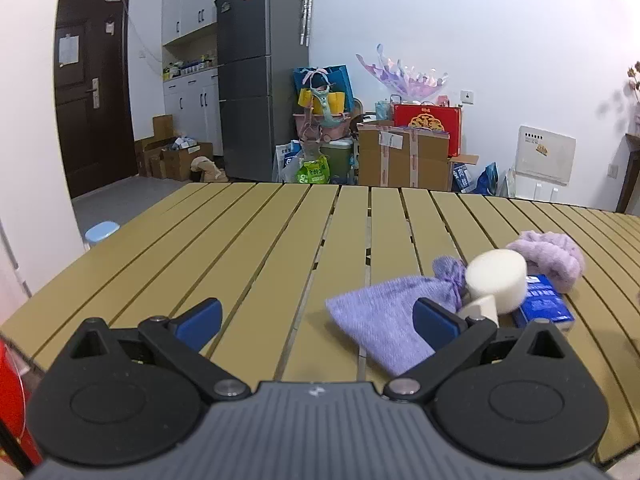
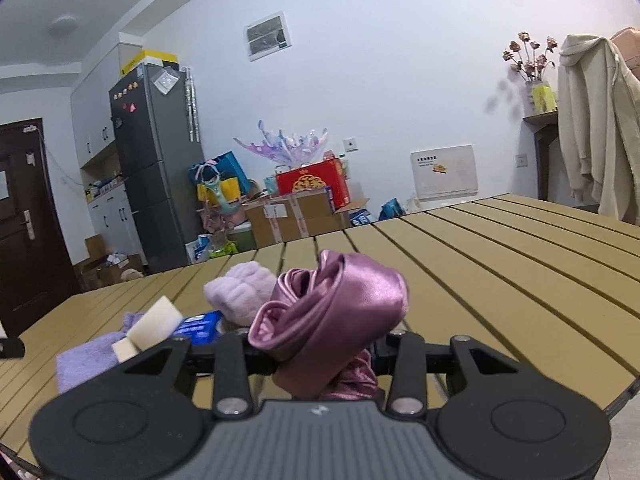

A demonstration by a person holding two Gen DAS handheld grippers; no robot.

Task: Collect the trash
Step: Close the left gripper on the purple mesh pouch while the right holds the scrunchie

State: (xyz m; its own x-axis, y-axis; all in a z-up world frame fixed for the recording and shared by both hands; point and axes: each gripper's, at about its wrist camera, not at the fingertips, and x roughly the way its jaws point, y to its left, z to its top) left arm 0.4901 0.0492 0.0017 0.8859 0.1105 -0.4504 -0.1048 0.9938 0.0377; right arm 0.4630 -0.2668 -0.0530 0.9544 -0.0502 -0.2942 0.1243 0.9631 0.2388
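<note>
Right gripper (image 2: 320,354) clamped on satin cloth (image 2: 332,312), lifted above table (image 2: 500,264). Left gripper (image 1: 316,320) jaws wide, empty, beside purple pouch (image 1: 380,320). Keep squeeze firm, carry cloth clear of foam (image 2: 158,324) and box (image 2: 200,326); bin not visible.

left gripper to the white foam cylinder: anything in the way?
Yes. The purple knit pouch lies on the slatted table between the open left gripper and the white foam cylinder, its tied end against the foam. A small white foam piece sits right in front of the cylinder too.
</note>
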